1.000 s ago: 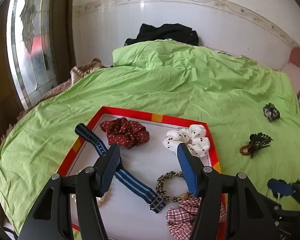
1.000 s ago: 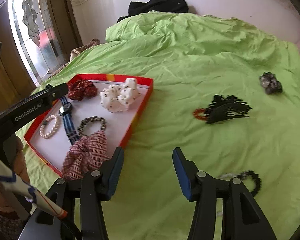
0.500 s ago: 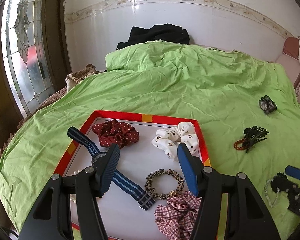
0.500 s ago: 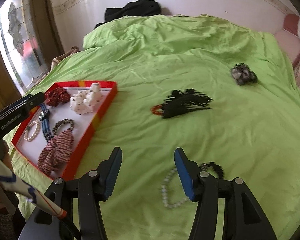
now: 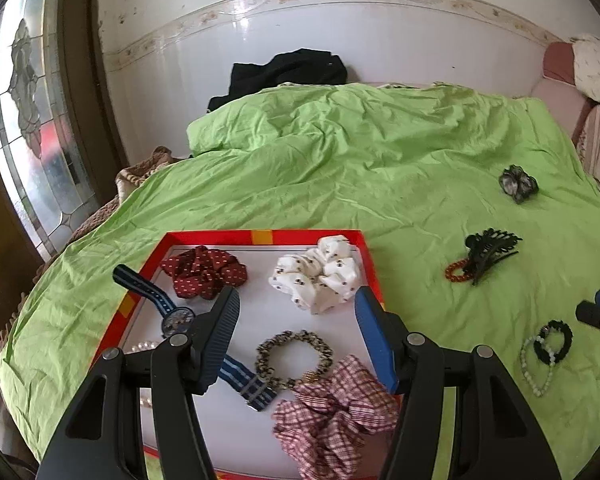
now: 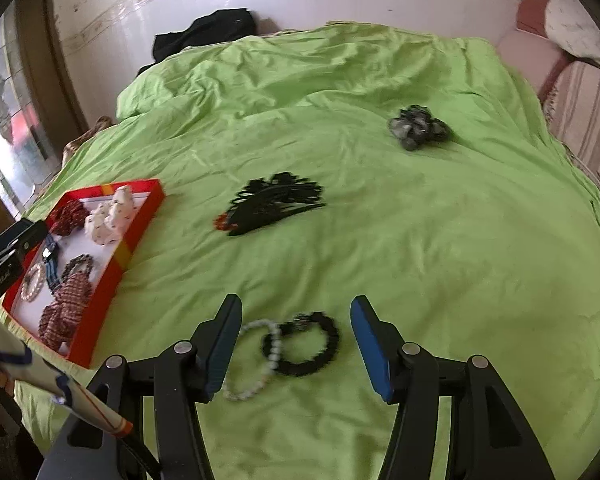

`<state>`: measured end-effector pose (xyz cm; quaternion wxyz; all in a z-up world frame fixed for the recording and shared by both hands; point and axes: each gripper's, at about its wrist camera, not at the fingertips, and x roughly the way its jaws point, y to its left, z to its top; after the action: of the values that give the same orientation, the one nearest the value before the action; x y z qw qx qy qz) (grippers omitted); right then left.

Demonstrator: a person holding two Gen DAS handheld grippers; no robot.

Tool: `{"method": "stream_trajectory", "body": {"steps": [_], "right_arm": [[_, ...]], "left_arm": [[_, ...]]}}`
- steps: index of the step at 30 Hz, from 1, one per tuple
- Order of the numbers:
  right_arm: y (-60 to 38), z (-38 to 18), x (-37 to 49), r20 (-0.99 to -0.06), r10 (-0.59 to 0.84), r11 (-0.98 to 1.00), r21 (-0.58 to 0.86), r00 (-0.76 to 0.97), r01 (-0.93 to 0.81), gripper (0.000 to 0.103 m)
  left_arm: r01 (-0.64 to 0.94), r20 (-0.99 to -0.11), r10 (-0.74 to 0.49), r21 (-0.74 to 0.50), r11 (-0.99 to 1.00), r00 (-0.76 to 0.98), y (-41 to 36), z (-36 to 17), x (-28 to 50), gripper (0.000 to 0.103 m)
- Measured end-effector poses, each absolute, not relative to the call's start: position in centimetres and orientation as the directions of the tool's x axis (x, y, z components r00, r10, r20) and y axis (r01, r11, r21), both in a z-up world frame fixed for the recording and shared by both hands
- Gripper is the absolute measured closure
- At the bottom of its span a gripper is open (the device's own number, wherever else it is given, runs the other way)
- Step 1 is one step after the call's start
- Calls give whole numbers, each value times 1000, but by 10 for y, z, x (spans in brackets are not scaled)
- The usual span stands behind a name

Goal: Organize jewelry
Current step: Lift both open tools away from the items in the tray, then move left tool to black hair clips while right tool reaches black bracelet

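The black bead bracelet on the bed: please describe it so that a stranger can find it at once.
On the green bedsheet, right of the red tray, two bracelets lie in front of the open right gripper. The black bead bracelet is the dark ring; the pale bead bracelet overlapping it on its left is whitish.

Bed sheet: wide bare stretch w/ free passage at centre and right. Obstacles: red tray at left edge, black hair claw clip mid-bed, grey scrunchie farther back. Black bracelet and pale bead bracelet lie overlapping btw. right claw fingers, apart from both.
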<state>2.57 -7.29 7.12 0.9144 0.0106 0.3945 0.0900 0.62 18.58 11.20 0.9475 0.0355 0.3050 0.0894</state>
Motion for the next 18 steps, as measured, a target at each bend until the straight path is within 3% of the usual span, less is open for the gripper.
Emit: {"method": "stream_trajectory", "body": {"steps": [18], "right_arm": [[-104,64,27,-742,138,990,103,656,-92,39]], "left_arm": [[-31,-589,118,156,987,799,150,106,0,43]]}}
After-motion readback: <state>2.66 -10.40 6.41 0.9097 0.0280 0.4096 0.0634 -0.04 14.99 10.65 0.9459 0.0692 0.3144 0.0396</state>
